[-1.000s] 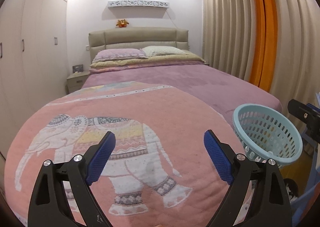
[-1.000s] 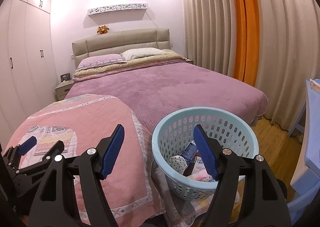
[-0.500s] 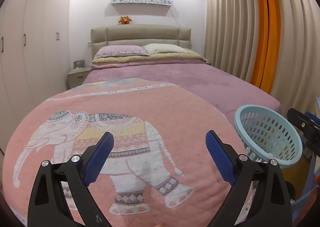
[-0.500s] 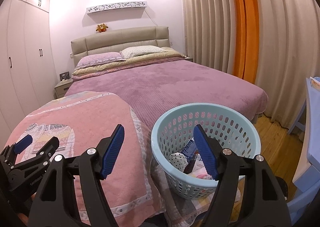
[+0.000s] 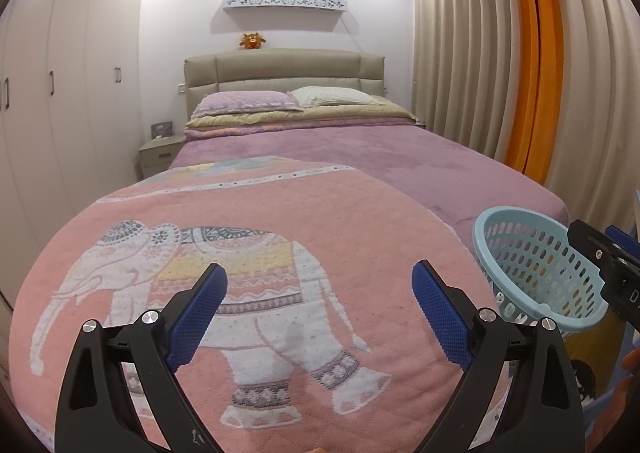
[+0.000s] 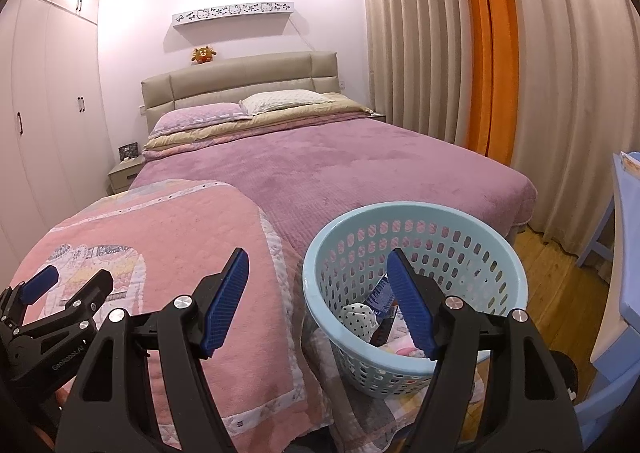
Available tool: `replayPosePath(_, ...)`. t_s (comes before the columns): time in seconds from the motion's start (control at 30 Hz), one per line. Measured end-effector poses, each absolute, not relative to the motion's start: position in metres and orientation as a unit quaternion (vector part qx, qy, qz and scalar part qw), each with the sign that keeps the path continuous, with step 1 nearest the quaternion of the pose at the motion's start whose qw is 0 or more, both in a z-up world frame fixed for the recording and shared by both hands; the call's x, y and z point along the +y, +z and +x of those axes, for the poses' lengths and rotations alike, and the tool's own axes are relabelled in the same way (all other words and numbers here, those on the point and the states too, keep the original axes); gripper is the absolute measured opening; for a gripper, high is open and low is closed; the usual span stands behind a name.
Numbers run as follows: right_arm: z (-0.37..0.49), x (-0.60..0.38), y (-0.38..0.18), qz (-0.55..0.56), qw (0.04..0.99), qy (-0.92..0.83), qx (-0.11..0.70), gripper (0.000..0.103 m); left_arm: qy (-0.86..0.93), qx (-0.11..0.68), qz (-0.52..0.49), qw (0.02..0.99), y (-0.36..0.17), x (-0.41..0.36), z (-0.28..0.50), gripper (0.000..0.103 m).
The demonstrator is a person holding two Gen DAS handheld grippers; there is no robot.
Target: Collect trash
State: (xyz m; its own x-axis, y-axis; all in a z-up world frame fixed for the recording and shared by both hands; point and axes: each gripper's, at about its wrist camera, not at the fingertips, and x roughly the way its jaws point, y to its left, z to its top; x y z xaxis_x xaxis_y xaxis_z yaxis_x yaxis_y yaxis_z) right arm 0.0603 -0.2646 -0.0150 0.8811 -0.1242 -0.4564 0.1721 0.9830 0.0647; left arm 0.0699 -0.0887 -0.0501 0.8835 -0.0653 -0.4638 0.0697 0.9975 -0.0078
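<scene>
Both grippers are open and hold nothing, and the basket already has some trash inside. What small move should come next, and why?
Probably pause and scan the room before reaching. The left gripper and right gripper are open and empty, the light blue basket already holds wrappers, and no loose trash shows on the pink elephant blanket or the purple bedspread. More trash, if any, lies outside these views.

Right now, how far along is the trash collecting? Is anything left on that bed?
Done, it seems: the light blue basket already holds several wrappers and scraps. In hand: nothing; the left hand-held gripper and right hand-held gripper both stand open and empty. Left: no loose trash shows on the pink elephant blanket or purple bedspread, so little seems to remain.
</scene>
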Motion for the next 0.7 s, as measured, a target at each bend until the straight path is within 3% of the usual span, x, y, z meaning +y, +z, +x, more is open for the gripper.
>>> replayPosePath(0.7,0.0626,-0.2612,-0.0112,0.050,0.970,-0.065,0.231,0.068,-0.033,0.241,0.002,0.970,-0.0500,-0.0887,0.0704,0.091)
